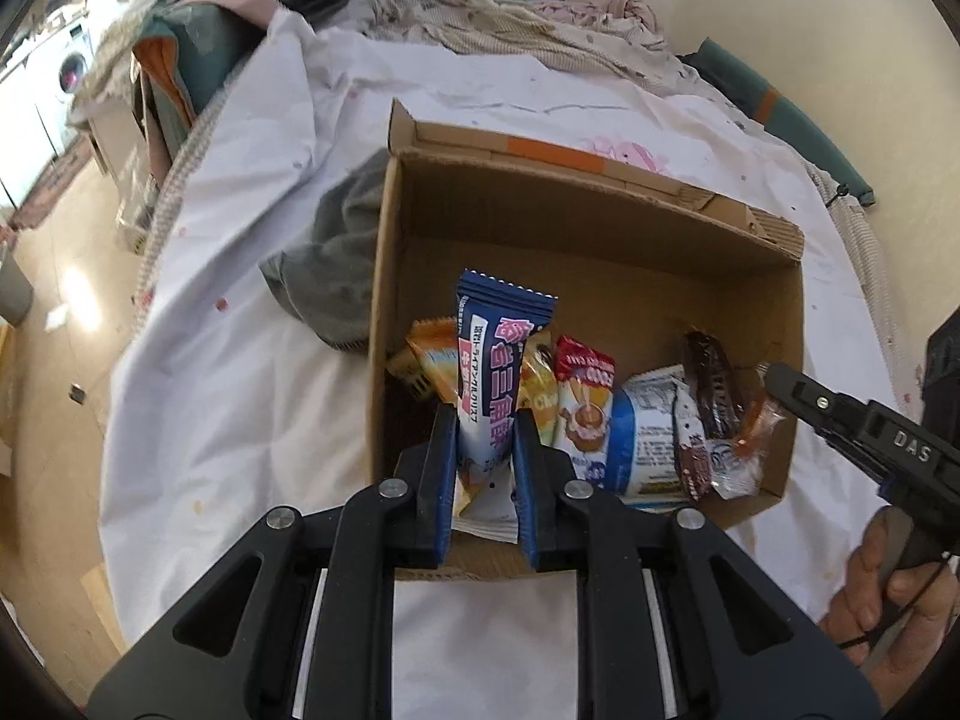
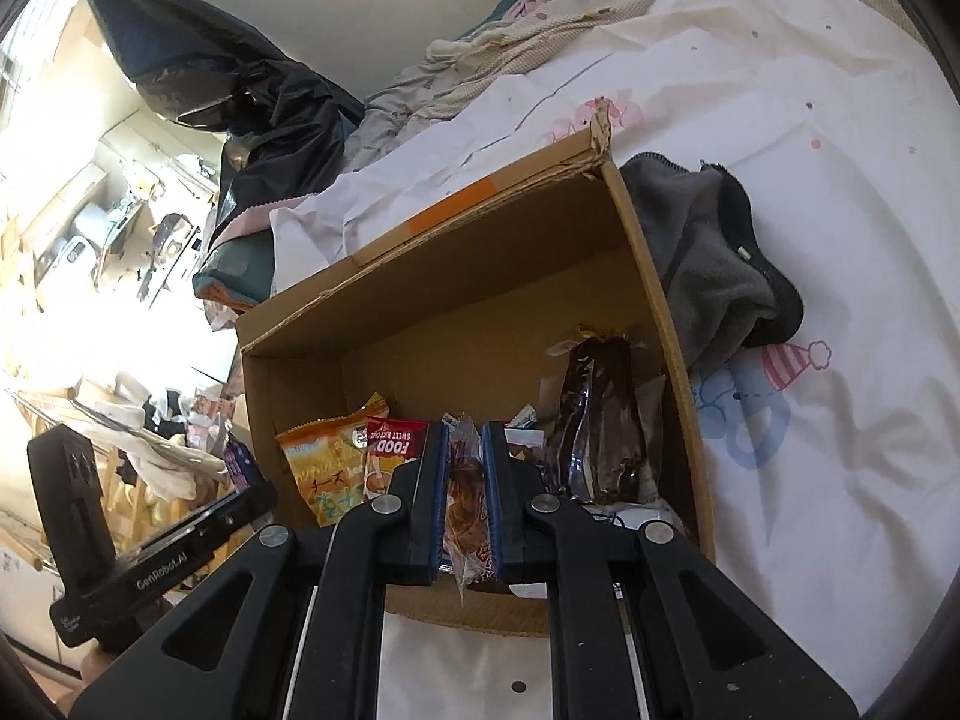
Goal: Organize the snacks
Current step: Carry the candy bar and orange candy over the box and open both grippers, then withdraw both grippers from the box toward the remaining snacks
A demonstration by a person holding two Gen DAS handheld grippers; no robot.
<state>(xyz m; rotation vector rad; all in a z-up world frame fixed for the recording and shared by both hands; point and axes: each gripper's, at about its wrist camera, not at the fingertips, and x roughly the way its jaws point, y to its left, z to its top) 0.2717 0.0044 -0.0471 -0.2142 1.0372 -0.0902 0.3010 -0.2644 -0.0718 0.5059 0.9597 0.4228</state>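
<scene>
My left gripper (image 1: pixel 483 420) clamped on a blue snack bar (image 1: pixel 489 360), upright above the cardboard box (image 1: pixel 600 228) | my right gripper (image 2: pixel 465 450) clamped on a brown wrapped snack (image 2: pixel 468 492) over the box's near wall | other snack packets (image 1: pixel 600 414) inside the box.

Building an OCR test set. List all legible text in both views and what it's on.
"DAS": body of the black right tool, seen in the left view.
"GenRobot.AI": black body of the left tool, seen in the right view.
"FOOD", "SWEET RICE CAKE": small red snack packet.
"チーズ": orange snack bag.
Blue-and-white wrapper held in the left tool: large Asian-script characters, not confidently readable.
White-and-blue packet: fine print, too small.
</scene>
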